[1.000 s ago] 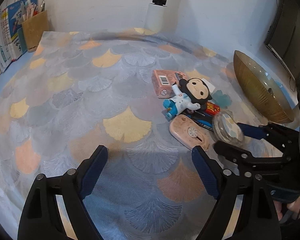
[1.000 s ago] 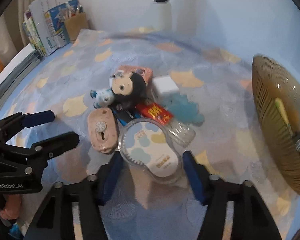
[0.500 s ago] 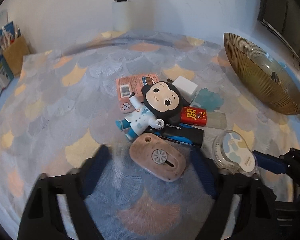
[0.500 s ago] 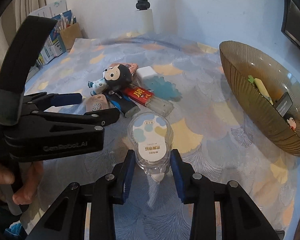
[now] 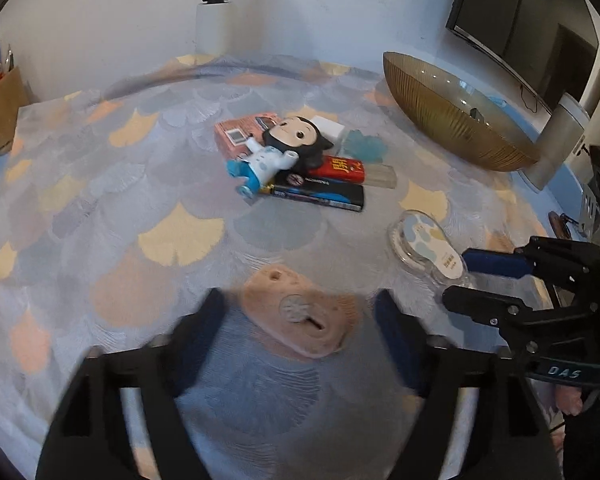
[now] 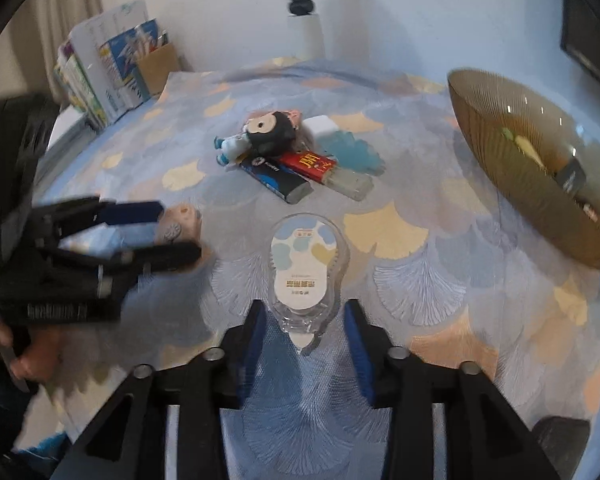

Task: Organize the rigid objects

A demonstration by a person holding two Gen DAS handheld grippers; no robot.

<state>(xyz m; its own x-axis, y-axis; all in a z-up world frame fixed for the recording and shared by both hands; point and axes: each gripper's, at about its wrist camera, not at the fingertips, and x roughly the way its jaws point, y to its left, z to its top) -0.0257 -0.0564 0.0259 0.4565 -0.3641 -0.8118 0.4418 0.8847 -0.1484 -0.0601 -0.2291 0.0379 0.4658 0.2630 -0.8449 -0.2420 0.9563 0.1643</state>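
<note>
My right gripper [image 6: 303, 334] is shut on a clear correction-tape dispenser [image 6: 303, 276] with a pastel label, held above the cloth; it also shows in the left wrist view [image 5: 424, 244]. My left gripper [image 5: 298, 320] is open, its blue pads on either side of a pink oval fan-like gadget [image 5: 300, 316]; whether they touch it I cannot tell. A pile lies mid-table: a black-haired doll [image 5: 284, 148], a black-and-blue box [image 5: 320, 194], a red box [image 5: 342, 168], a pink box [image 5: 240, 130] and a white block [image 5: 328, 126].
A ribbed gold glass bowl [image 6: 496, 160] stands at the right and holds several small items. Books and a cardboard pen holder [image 6: 156, 66] stand at the far left corner. A white post [image 5: 214, 20] rises at the back wall. A monitor [image 5: 528, 28] stands at the far right.
The pink gadget has come away from the pile and now lies between my left pads. My right gripper has drawn back from the pile with the dispenser.
</note>
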